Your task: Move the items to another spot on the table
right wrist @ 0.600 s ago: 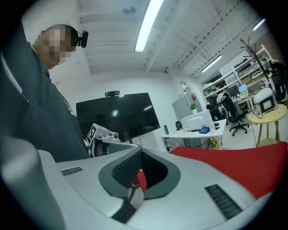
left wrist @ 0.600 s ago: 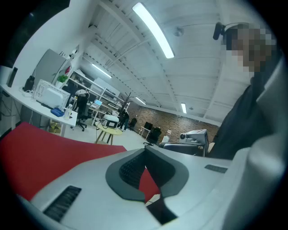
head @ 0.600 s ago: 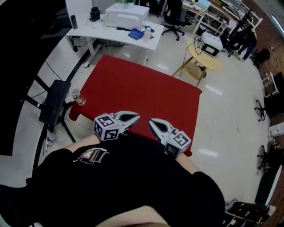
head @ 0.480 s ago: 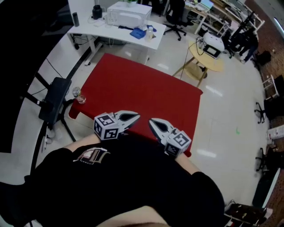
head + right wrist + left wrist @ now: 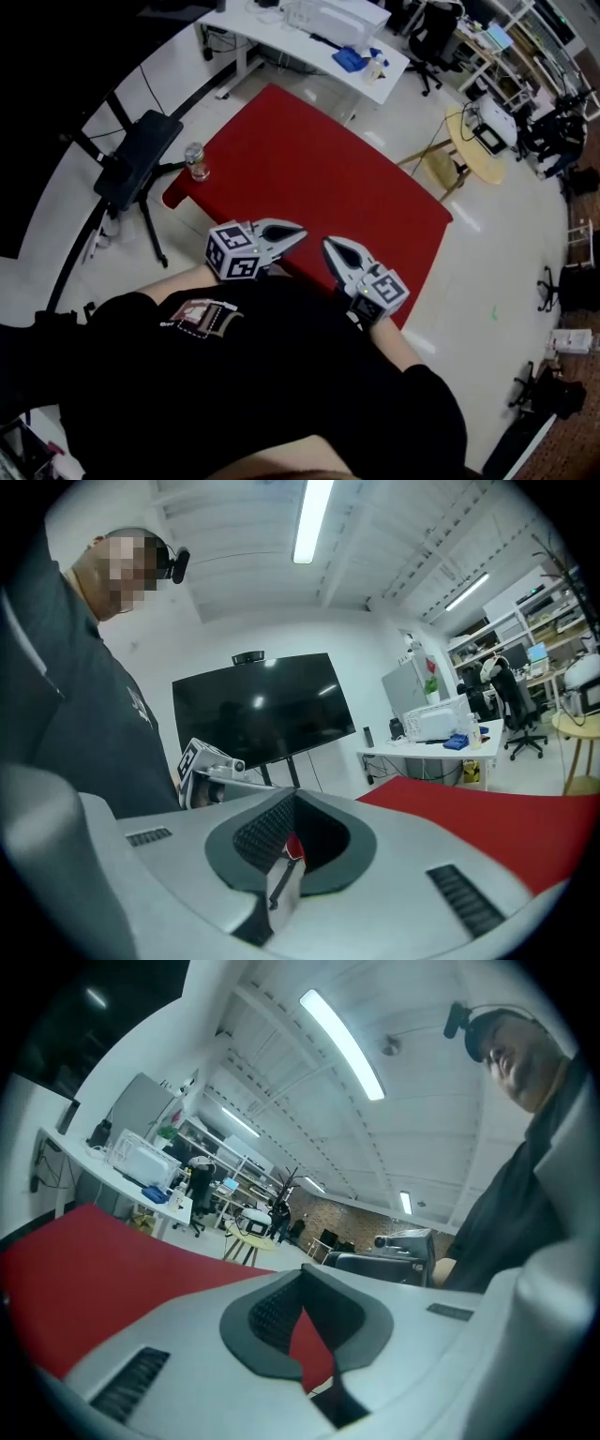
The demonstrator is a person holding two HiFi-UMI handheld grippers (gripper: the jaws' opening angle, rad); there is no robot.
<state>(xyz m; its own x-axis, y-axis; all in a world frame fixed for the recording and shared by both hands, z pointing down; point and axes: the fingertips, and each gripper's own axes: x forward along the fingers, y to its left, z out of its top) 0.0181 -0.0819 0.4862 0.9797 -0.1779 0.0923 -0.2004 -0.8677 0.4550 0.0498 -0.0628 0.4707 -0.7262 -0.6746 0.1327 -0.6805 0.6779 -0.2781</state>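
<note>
Red bench (image 5: 319, 178) with a small clear jar (image 5: 195, 161) at its left edge near the corner, well apart from both tools. Over the near edge, the left hand-held gripper (image 5: 298, 232) and the right hand-held gripper (image 5: 328, 245) each have their jaws closed together on nothing.

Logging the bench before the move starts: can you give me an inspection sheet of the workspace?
surface: red table, bare across the middle.
job's things: one small jar at the table's near-left corner.
clutter: nothing seen.
grippers: left gripper and right gripper both shut, empty, over the table's near edge.
cables: nothing seen on the table.
surroundings: black stand beside the jar, white desk beyond, round wooden table to the right.
</note>
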